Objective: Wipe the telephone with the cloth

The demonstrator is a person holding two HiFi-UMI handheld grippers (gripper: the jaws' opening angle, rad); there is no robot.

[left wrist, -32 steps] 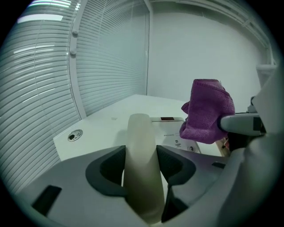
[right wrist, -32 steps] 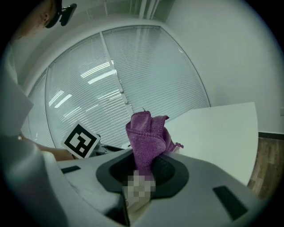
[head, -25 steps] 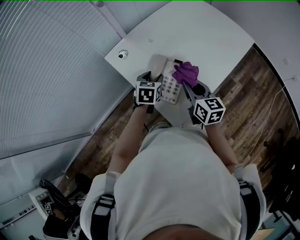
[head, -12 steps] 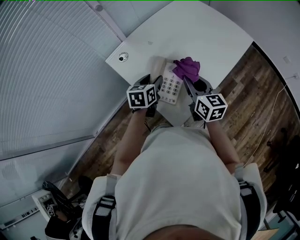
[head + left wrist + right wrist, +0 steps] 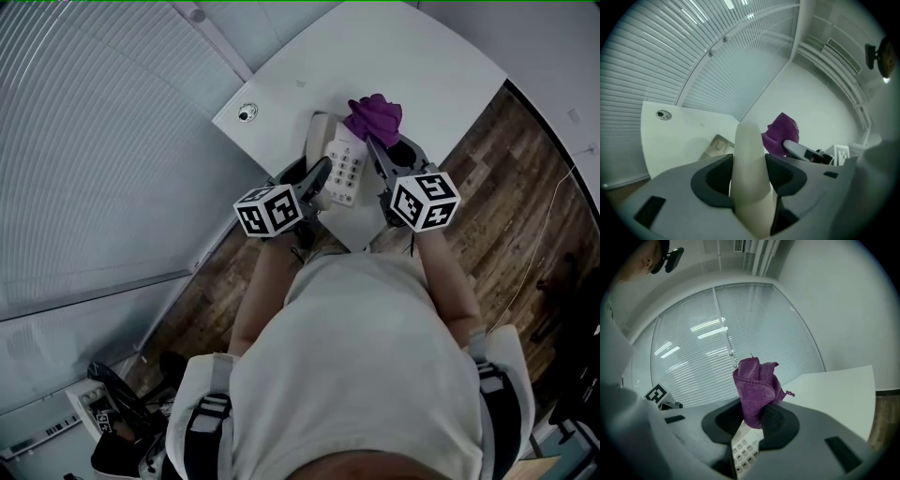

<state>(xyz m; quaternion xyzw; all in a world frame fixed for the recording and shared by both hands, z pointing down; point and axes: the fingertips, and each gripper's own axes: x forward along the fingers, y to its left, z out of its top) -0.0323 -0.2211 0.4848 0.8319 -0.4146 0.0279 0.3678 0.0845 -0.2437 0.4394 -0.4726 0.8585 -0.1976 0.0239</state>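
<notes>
Left claw [image 5: 322,171]: clamped on the cream handset [image 5: 749,154], which fills the gap between its jaws.
Right claw [image 5: 371,142]: clamped on the purple cloth [image 5: 754,390], which bunches up above the jaws.
Telephone [image 5: 345,173]: on the white worktop [image 5: 422,66], near its near corner, keypad up, between the two claws; the cloth hangs over its far end.
Edges: the worktop's left edge runs close along the blinds [image 5: 84,141]; its right edge curves and drops to the wood floor [image 5: 506,206]; the near edge lies just in front of the telephone.
Open room: past the telephone the worktop is wide and bare, up to the far wall; to its left lies a bare strip with a round grommet [image 5: 246,113].
Counts: one telephone, one handset, one cloth, two claws, one grommet.
Writing: the keys' print is too small to read; the cubes [image 5: 267,208] carry square black-and-white markers only.
</notes>
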